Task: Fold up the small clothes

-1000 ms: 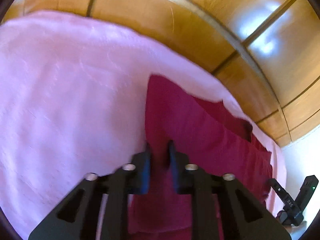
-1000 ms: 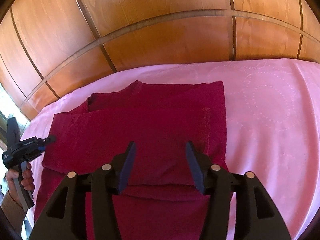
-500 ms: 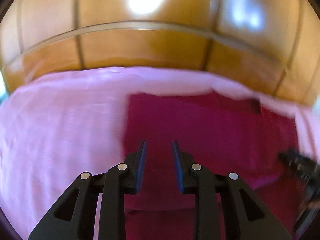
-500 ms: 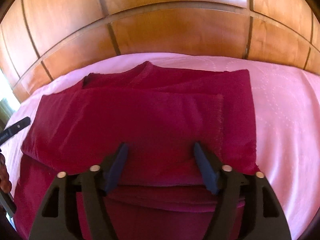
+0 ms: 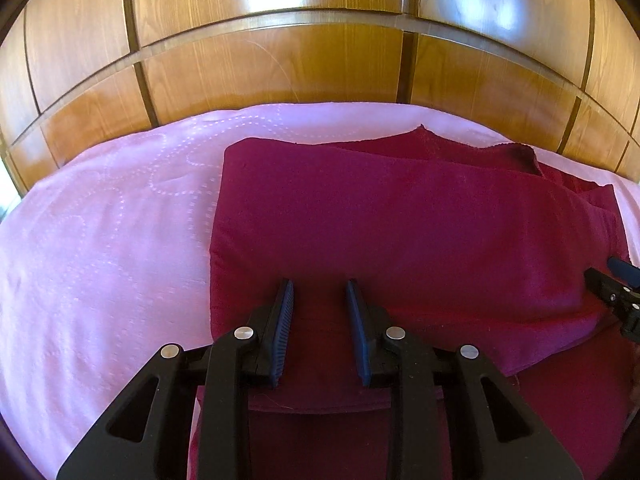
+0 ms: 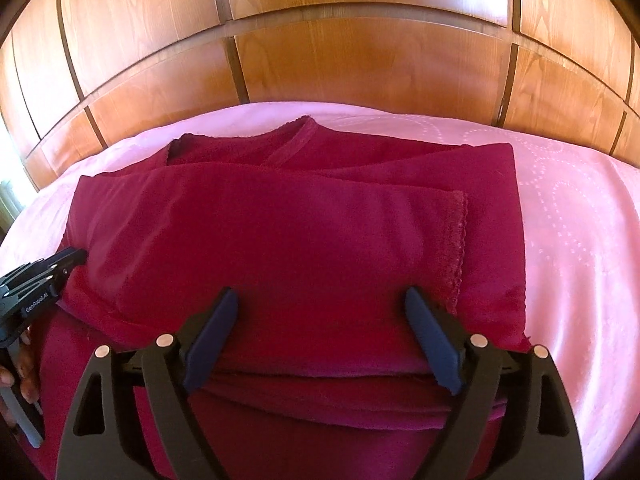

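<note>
Right gripper (image 6: 316, 312) jaws opening wider than before, empty | left gripper (image 5: 319, 300) jaws narrow, empty | soft, limp dark-red knit garment (image 6: 280, 232) under both; pinch folded edge beneath jaws.

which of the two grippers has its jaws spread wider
The right gripper: its jaws are opening wide above the red garment, while the left gripper shows a narrow gap.

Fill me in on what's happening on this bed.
A person with a gripper in each hand is folding a dark red garment on a pink bedspread. A flap lies folded across it. The left gripper is open with nothing between its fingers. The right gripper is opening wide above the near edge, gripping nothing.
</note>
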{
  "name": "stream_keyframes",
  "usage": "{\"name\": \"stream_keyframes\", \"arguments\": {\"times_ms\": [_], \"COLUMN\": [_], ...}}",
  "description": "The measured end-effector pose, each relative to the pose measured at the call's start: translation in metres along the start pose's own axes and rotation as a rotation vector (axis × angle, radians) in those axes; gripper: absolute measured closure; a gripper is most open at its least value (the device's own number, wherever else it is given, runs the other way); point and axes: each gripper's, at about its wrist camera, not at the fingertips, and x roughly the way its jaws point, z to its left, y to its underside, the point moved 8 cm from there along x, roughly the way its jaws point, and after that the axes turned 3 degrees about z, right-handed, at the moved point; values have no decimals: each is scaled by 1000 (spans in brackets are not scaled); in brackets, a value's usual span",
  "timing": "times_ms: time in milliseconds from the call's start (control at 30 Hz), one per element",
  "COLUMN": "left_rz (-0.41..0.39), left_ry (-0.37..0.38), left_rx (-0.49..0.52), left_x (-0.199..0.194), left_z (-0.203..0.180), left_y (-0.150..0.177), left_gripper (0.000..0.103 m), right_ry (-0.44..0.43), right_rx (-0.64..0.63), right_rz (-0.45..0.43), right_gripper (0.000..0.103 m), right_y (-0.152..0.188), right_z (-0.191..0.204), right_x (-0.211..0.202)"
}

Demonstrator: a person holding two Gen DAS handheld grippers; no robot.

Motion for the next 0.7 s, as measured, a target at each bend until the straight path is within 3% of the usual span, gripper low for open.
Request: {"name": "stream_keyframes", "arguments": {"times_ms": [400,433,533,700], "left_rz": [0,0,-28,-75], "left_ry": [24,24,45,42], "left_rx": [-18,-22,-74,-108], "left_x": [-2,-4,-22,-70], "left_z": [-1,-1,3,4], "left_y": [-1,-2,-3,10], "left_gripper": [76,70,26,24], "right_ry": [-11,-12,-9,-11], "right_rx": [-9,-9,-8,-9], "right_rz": [9,10,10,10], "right_gripper": [10,10,10,9], "right_y": [-1,-1,-1,-1], "right_z": [3,3,4,4], "right_x": [5,5,5,5]}}
